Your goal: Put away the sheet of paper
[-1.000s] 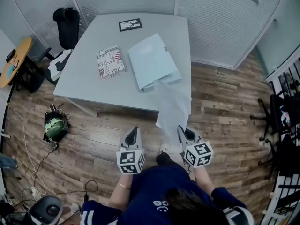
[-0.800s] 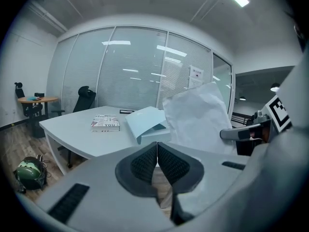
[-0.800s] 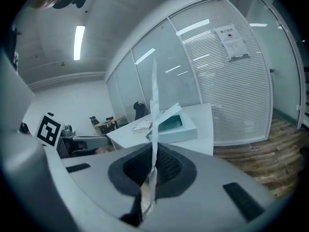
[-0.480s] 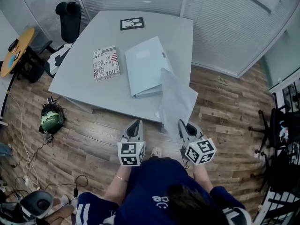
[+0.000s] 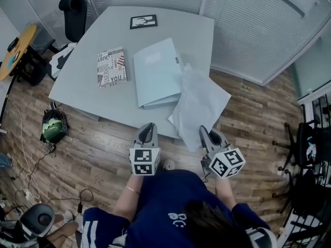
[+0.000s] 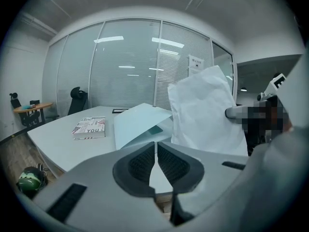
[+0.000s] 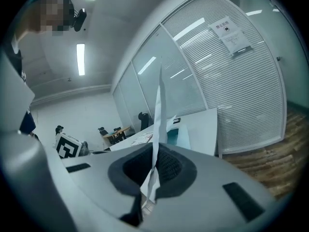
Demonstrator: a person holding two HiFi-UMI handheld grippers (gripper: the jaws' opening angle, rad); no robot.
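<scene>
Head view with both gripper views. The right gripper has its fingers pinching the near corner of the sheet of paper. In the right gripper view the sheet shows edge-on, as a thin white strip rising from between the pads, so its face cannot be seen there. From above, the sheet spreads from the gripper out across the near right corner of the surface, covering that corner and the near right corner of the pale blue folder. Whether the paper rests on the surface or is held just clear of it cannot be told. The left gripper is held in front of the near edge, beside the sheet and apart from it, with its fingers pressed together on nothing. In the left gripper view the sheet stands as a broad white panel at right and hides most of the right gripper behind it. There the folder's cover appears slightly raised, with a darker inner face showing. A printed book lies left of the folder. A framed card, its content too small to read, sits near the far edge. The person is cut off by the lower frame edge.
</scene>
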